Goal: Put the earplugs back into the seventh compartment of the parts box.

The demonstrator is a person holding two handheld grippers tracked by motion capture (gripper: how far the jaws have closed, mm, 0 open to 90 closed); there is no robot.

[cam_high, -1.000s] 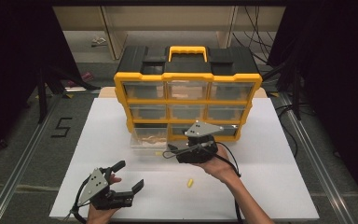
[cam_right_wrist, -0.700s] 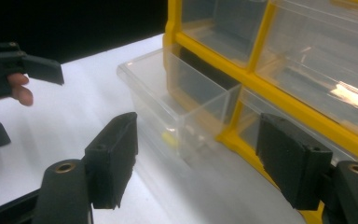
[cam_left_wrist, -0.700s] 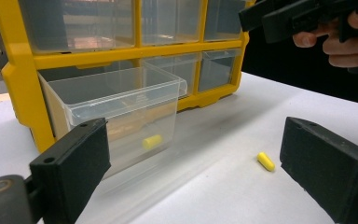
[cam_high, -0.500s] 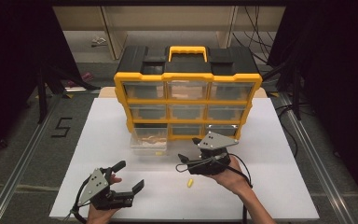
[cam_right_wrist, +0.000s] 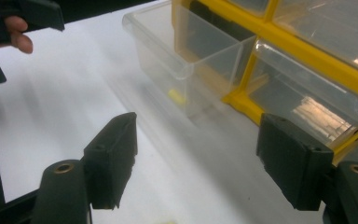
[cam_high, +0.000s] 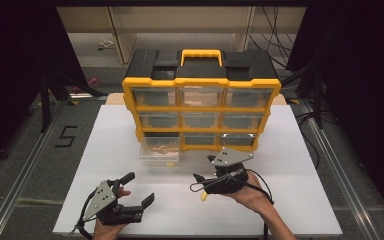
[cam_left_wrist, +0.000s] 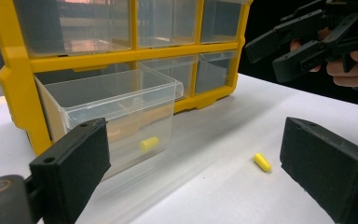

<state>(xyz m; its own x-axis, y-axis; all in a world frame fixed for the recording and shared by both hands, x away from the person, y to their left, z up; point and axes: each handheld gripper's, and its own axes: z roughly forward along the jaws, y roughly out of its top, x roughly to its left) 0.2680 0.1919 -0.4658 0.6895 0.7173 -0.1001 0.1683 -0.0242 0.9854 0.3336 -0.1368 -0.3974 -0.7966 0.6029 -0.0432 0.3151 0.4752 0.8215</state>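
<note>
Both the left gripper (cam_high: 139, 189) and right gripper (cam_high: 201, 177) stand wide open, holding nothing. The yellow plug (cam_high: 203, 197) lies on the table (cam_high: 300, 200), apparently just below the right gripper.

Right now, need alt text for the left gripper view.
Open left claw aimed at a pulled-out clear drawer of a yellow parts organizer. One yellow capsule lies in the drawer, another on the white table; the right claw hovers top right.
</note>
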